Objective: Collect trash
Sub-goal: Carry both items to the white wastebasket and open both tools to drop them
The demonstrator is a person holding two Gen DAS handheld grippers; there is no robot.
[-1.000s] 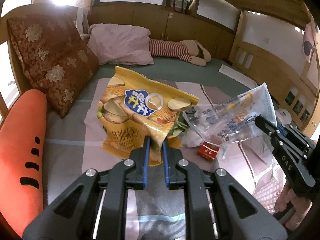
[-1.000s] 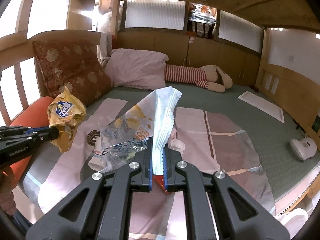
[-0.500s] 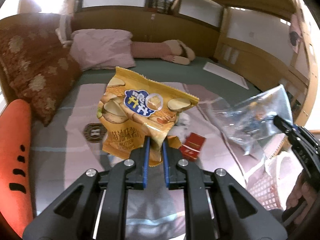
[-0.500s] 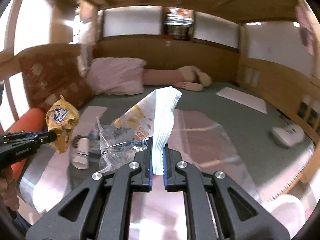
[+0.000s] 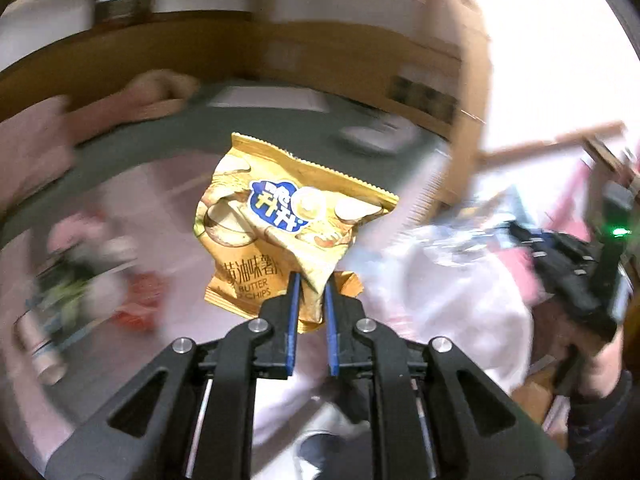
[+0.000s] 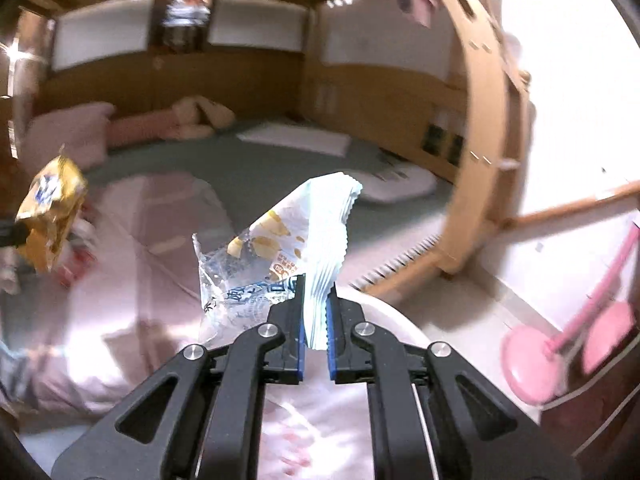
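Observation:
My left gripper is shut on a yellow chip bag and holds it up in the air over the bed. The bag also shows at the far left of the right wrist view. My right gripper is shut on a clear and white plastic snack wrapper, held above the bed's edge. In the left wrist view the right gripper appears at the right, blurred. More litter lies on the bed at the left: a red packet and a paper cup.
A white bag or bin rim sits just below my right gripper. The wooden bed frame post stands to the right. A pink stand is on the floor at the right. Pillows lie at the bed's far end.
Both grippers have swung to the right, away from the bed's middle toward its edge and the floor. Each still holds its piece of trash. The views are motion-blurred.

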